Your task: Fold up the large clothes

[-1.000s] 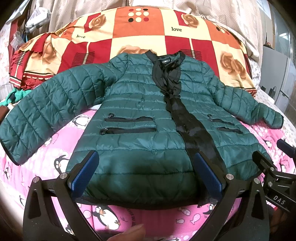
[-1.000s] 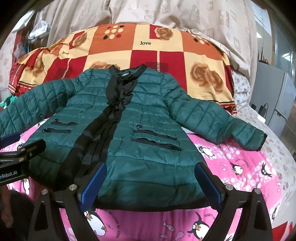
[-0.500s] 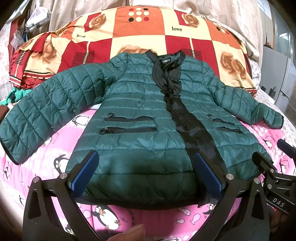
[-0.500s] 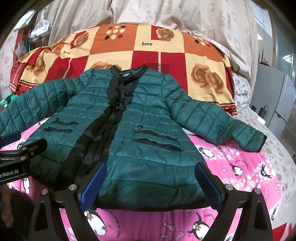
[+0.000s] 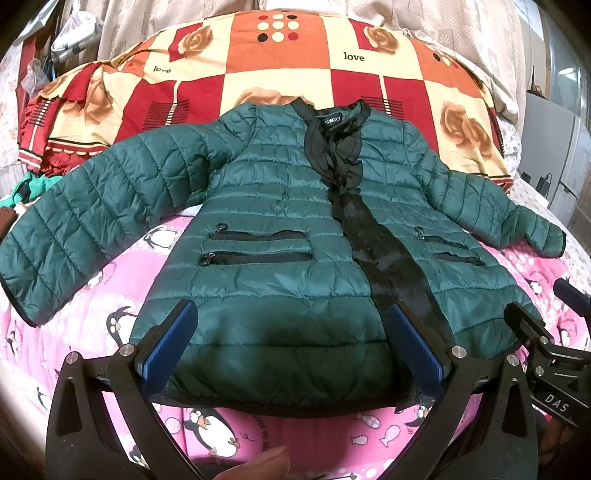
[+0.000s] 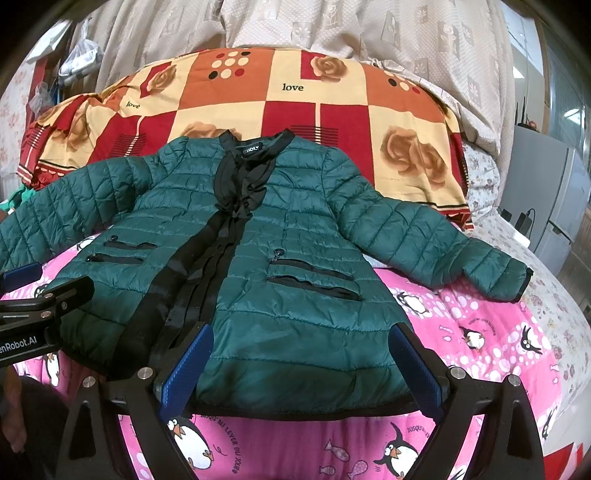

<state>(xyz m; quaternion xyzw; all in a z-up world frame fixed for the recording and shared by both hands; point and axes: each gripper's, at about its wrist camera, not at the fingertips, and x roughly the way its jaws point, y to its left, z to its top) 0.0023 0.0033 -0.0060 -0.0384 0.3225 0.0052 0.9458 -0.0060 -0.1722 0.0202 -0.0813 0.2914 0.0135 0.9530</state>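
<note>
Across the pink penguin blanket (image 5: 92, 295) the green jacket (image 5: 280, 236) lies flat and unfolded; left gripper (image 5: 291, 347) and right gripper (image 6: 299, 365), jaws wide and empty, should next take a sleeve.

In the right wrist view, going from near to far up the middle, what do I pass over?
Right hand-held gripper → pink penguin blanket → green puffer jacket → red and orange rose quilt → beige patterned fabric at the back.
</note>
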